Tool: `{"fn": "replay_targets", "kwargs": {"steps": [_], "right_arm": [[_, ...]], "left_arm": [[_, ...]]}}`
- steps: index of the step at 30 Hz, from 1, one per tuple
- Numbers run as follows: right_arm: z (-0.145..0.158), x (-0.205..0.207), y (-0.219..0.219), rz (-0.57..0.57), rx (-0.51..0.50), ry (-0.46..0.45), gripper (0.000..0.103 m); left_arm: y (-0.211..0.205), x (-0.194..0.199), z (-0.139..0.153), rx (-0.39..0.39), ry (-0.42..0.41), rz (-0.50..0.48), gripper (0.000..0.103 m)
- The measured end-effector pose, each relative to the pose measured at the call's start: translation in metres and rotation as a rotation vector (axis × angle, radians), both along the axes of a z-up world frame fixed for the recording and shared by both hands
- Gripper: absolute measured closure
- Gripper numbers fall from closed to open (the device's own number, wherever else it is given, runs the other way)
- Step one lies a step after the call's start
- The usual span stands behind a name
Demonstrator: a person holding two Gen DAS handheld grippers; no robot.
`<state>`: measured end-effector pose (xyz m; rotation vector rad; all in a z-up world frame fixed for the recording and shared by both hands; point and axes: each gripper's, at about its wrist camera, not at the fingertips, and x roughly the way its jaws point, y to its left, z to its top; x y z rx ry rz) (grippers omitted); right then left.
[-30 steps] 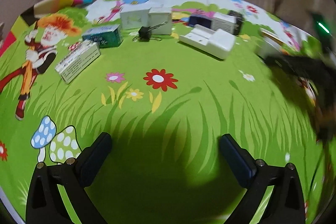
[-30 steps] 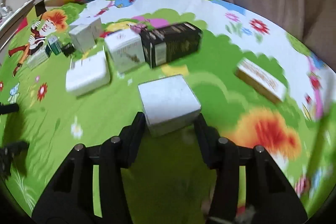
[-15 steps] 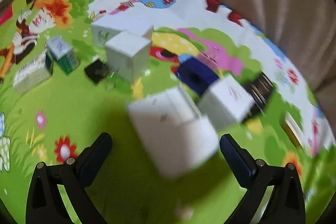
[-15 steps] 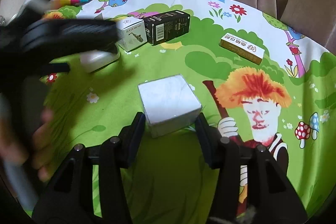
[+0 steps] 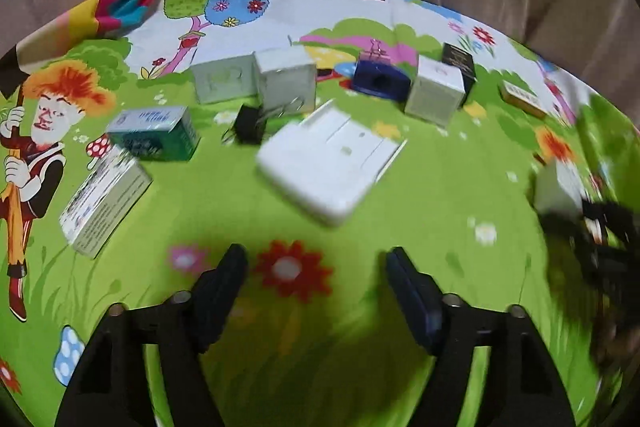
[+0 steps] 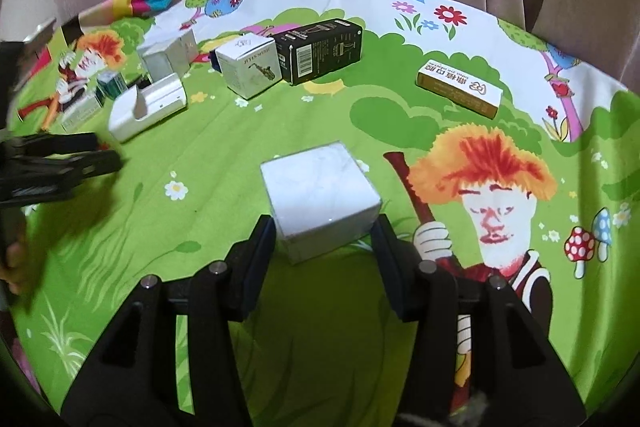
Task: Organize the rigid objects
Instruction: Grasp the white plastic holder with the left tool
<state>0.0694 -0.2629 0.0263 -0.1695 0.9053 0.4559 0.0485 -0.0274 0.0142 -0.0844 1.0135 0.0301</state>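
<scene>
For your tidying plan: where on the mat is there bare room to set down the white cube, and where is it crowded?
Free: the green stretch between the white cube in the right gripper and the gold box, and the grass before the open left gripper, near the flat white case. Crowded: the far row around the black box and saxophone box.

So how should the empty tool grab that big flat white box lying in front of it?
Grab the flat white box across its two long sides, coming from the near rounded corner. It lies low and turned at a slant, so the left tool, open with nothing in it, must twist to line up. It looks wide, so open the tool fully.
</scene>
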Motion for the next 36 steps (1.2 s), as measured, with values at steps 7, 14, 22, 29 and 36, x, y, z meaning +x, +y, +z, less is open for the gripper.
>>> {"fn": "replay_targets", "kwargs": {"steps": [7,14,22,29,36], "right_arm": [[0.000,0.001,-0.001,-0.010,-0.008,-0.001,0.045],[-0.001,0.002,-0.002,-0.019,-0.001,0.006,0.042],[-0.001,0.001,-0.003,-0.020,0.003,0.006,0.042],[0.000,0.001,-0.002,-0.031,-0.014,-0.002,0.047],[0.017,-0.039,-0.007,-0.179,0.070,-0.074,0.092]], "left_arm": [[-0.006,0.041,-0.003,0.049,-0.011,-0.020,0.001],[-0.006,0.070,-0.004,0.050,-0.003,-0.269,0.035],[-0.023,0.011,-0.007,0.042,-0.088,-0.164,0.036],[-0.023,0.006,-0.001,0.062,-0.080,-0.129,0.036],[-0.023,-0.038,0.015,-0.043,-0.112,-0.061,0.036]]}}
